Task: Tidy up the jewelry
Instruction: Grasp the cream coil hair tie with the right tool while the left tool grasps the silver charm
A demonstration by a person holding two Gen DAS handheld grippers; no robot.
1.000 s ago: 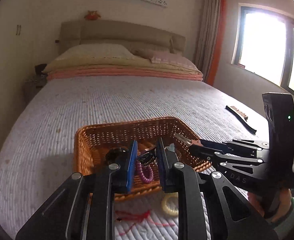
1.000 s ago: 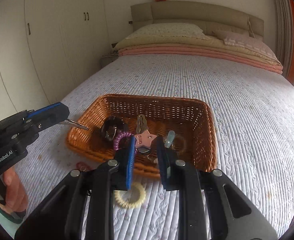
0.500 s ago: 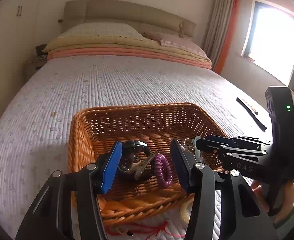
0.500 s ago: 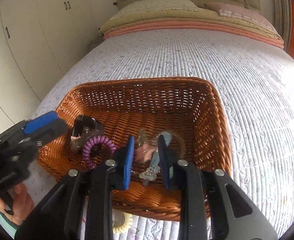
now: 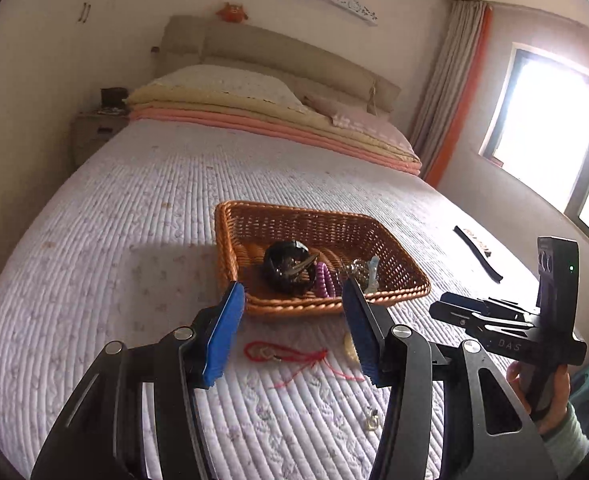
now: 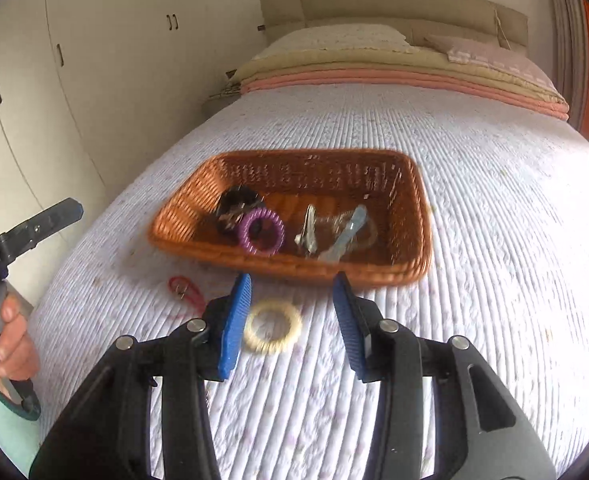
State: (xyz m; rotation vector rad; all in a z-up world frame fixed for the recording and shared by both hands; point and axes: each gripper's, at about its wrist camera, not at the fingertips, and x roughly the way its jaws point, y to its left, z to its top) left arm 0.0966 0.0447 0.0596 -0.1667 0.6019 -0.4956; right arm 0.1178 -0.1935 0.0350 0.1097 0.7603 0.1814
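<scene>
Partly done: a wicker basket (image 6: 410,216) on the bed held a purple coil band (image 6: 261,231), clips and a dark piece. Both the left gripper (image 5: 292,330) and right gripper (image 6: 292,316) gaped wide, empty. A cream ring (image 6: 272,330) and red cord (image 5: 290,356) lay outside it.

Black-framed left gripper (image 5: 292,314) and right gripper (image 6: 290,306); blue ribbed pads; silver screws; pale-green sleeves

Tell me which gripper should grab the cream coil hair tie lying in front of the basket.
Right. The right gripper is open with the cream coil hair tie lying almost between its fingers. The left gripper, also open, faces the red cord instead; there the tie peeks out behind its right finger.
</scene>
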